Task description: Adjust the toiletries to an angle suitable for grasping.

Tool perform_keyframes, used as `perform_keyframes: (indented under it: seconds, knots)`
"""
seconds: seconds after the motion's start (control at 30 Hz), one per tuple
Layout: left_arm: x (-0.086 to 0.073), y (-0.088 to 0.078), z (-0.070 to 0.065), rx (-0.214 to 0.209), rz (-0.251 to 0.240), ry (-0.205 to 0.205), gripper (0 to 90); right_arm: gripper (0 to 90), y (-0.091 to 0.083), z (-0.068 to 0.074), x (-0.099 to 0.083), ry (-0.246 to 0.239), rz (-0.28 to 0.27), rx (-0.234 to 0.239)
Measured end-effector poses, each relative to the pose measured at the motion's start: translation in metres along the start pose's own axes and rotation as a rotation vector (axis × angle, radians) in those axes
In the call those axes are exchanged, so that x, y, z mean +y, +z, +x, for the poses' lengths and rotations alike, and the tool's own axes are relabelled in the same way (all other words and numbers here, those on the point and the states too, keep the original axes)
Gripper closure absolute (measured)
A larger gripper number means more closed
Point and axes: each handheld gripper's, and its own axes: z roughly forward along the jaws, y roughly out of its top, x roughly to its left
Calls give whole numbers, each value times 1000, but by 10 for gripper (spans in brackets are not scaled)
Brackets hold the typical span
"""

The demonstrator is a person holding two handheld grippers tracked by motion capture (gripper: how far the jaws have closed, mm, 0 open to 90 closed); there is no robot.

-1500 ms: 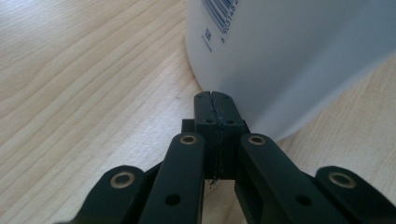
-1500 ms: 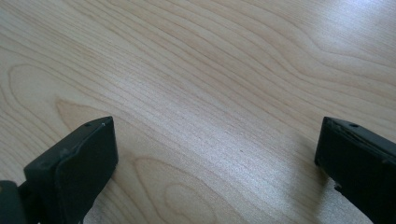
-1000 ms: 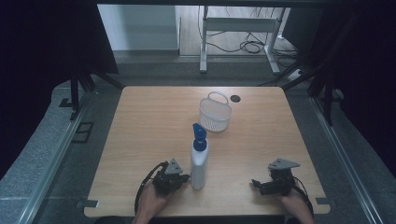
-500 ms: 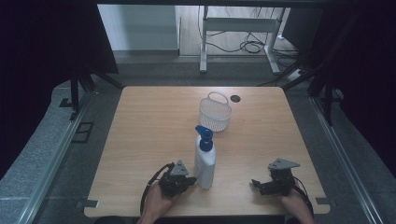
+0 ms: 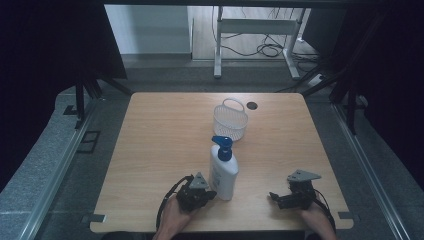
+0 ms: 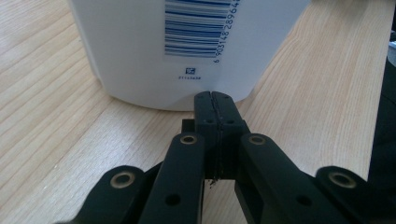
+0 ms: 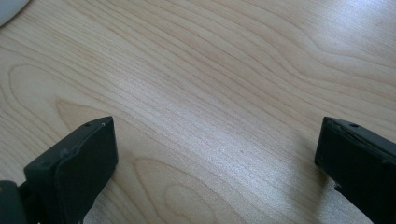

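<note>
A white bottle (image 5: 223, 172) with a blue pump top stands upright on the wooden table (image 5: 165, 130), near the front edge. My left gripper (image 5: 212, 194) lies low on the table just to the bottle's left. In the left gripper view its jaws (image 6: 211, 95) are pressed together with nothing between them, and their tips sit against the foot of the bottle (image 6: 187, 46) under its barcode. My right gripper (image 5: 274, 197) rests to the right of the bottle and apart from it. Its jaws (image 7: 215, 128) stand wide open over bare wood.
A white wire basket (image 5: 230, 121) with a handle stands behind the bottle, toward the table's far edge. A black round grommet (image 5: 251, 105) sits in the tabletop beside it. Metal rails run along both sides of the table, and a desk frame and cables are beyond it.
The bottle has slid a little to the right across the table, with my shut left gripper following at its foot. My right gripper has stayed where it was.
</note>
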Motion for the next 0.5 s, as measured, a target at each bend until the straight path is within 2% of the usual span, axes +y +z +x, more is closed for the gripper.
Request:
perform_keyframes:
  seconds: [0.27,0.5]
  knots:
    - [6,9,-3,-4,-1,13,892,0,0,0,0,0,0,0]
    - [5,12,-3,-3,-6,5,892,0,0,0,0,0,0,0]
